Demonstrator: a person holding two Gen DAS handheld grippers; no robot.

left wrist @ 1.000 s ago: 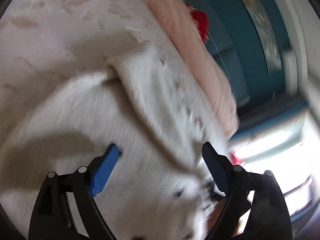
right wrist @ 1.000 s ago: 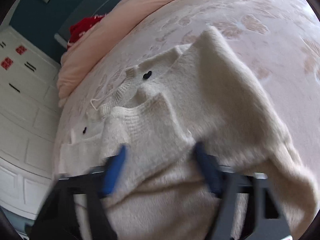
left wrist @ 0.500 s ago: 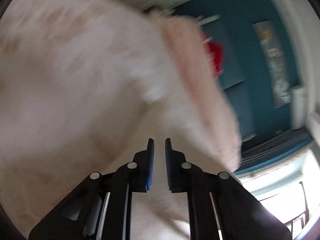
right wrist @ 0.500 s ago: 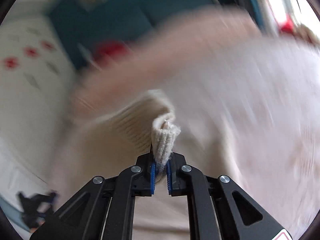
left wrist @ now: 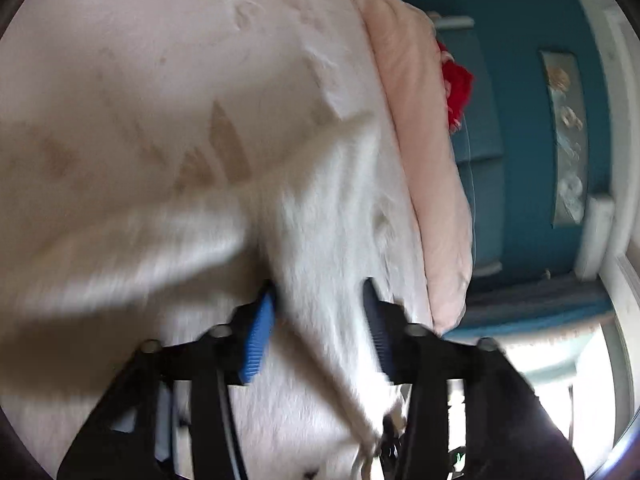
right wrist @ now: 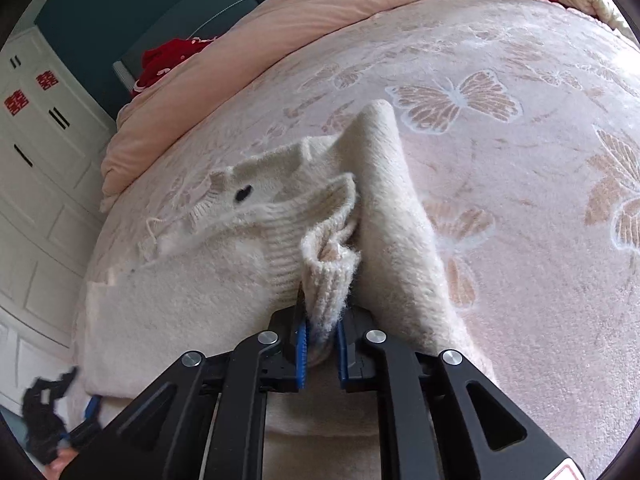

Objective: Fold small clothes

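A small cream fuzzy knit sweater (right wrist: 192,300) with dark buttons lies on the pink butterfly-patterned bed cover (right wrist: 520,200). My right gripper (right wrist: 322,354) is shut on a bunched ribbed edge of the sweater (right wrist: 328,276) and holds it just above the rest of the garment. In the left wrist view the sweater (left wrist: 320,240) is blurred and a fold of it runs between the fingers of my left gripper (left wrist: 316,336), whose jaws stand apart. The left gripper also shows at the lower left of the right wrist view (right wrist: 80,416).
A rolled peach duvet (right wrist: 320,20) lies along the far side of the bed, with a red item (right wrist: 168,60) beyond it. A teal wall (left wrist: 520,120) and white cupboards (right wrist: 36,160) stand behind. A window (left wrist: 580,380) glares at the right.
The left gripper was shut half a second ago and its jaws now stand apart around a sweater fold. The right gripper stays shut on the ribbed edge and has steadied low over the sweater.
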